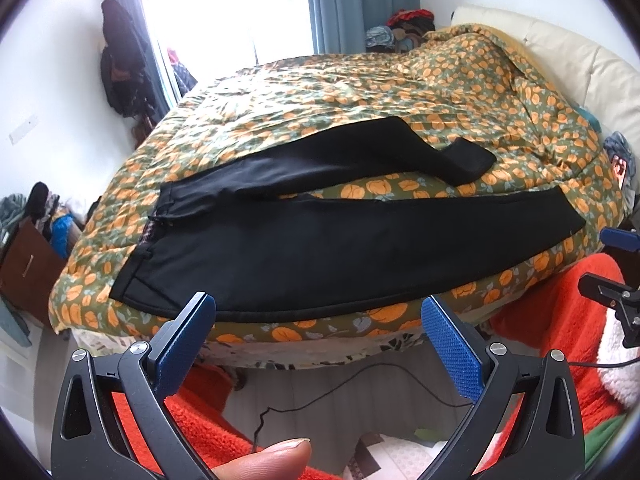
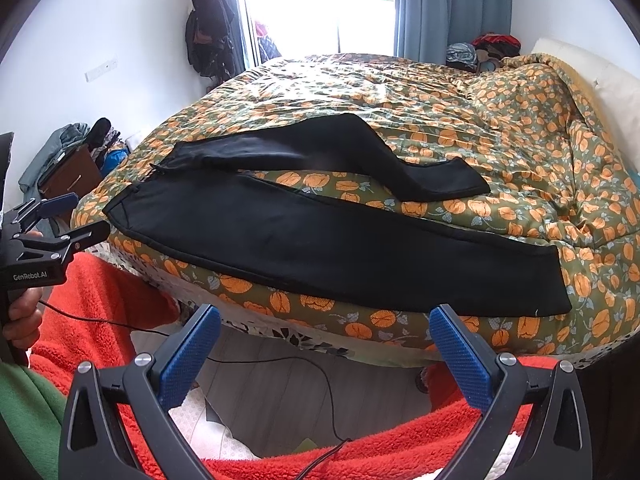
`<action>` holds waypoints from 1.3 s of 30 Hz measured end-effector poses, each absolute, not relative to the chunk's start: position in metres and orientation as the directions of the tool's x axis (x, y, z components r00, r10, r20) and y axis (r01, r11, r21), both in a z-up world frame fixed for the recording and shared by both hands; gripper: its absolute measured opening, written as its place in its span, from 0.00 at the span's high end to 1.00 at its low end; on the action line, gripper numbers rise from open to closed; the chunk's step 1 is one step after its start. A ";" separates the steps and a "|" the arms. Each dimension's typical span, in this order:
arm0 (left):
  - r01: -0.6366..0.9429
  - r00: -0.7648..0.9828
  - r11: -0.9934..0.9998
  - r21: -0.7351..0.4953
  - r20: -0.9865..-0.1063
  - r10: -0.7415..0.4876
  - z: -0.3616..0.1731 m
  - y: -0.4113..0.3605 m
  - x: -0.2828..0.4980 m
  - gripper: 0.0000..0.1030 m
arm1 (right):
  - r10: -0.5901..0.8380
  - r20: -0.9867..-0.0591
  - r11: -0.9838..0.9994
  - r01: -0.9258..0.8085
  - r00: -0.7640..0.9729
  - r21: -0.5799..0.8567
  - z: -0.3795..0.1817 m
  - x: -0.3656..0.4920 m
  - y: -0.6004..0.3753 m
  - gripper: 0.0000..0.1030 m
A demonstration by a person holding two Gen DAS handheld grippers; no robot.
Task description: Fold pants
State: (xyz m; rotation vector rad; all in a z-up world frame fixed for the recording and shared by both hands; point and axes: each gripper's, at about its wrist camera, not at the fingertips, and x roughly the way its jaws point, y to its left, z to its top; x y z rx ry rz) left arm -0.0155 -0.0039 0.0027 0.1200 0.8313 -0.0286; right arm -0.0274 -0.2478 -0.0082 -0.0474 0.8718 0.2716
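Black pants [image 1: 320,240] lie spread on a floral quilt [image 1: 360,92], waistband at the left, the two legs splayed to the right. The near leg runs along the bed's front edge; the far leg ends in a bent cuff [image 1: 468,162]. My left gripper [image 1: 320,312] hangs open just in front of the near leg's hem edge, holding nothing. In the right wrist view the same pants [image 2: 320,248] lie ahead, and my right gripper [image 2: 326,320] is open below the near leg, short of the bed edge. The left gripper [image 2: 76,216] shows at the far left there, held by a hand.
The bed [image 2: 400,344] fills the middle, with a cream headboard [image 1: 568,56] at right. A window with blue curtains [image 1: 340,4] stands behind. Dark clothes hang on the left wall [image 1: 124,64]. A brown cabinet [image 1: 28,272] with clutter is at left. A black cable [image 2: 280,360] crosses the floor.
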 end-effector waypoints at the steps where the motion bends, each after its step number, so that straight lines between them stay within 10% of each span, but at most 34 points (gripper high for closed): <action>1: 0.072 0.669 0.993 0.091 -0.743 0.020 0.002 -0.004 -0.015 0.00 | 0.217 -0.761 0.963 -0.261 0.612 0.064 -0.007 -0.028 -0.246 0.00; 27: -0.008 0.609 0.996 0.091 -0.789 0.077 -0.005 0.010 0.005 0.00 | 0.247 -0.665 0.968 -0.207 0.705 0.139 0.014 -0.005 -0.287 0.00; 32: -0.018 0.632 0.998 0.063 -0.773 0.061 0.007 0.012 0.020 0.00 | 0.394 -0.630 0.919 -0.275 0.670 0.283 0.023 0.060 -0.318 0.00; 39: -0.032 0.587 0.997 0.070 -0.806 0.075 -0.008 0.008 0.031 0.00 | 0.354 -0.761 0.905 -0.403 0.544 0.132 0.007 0.253 -0.378 0.00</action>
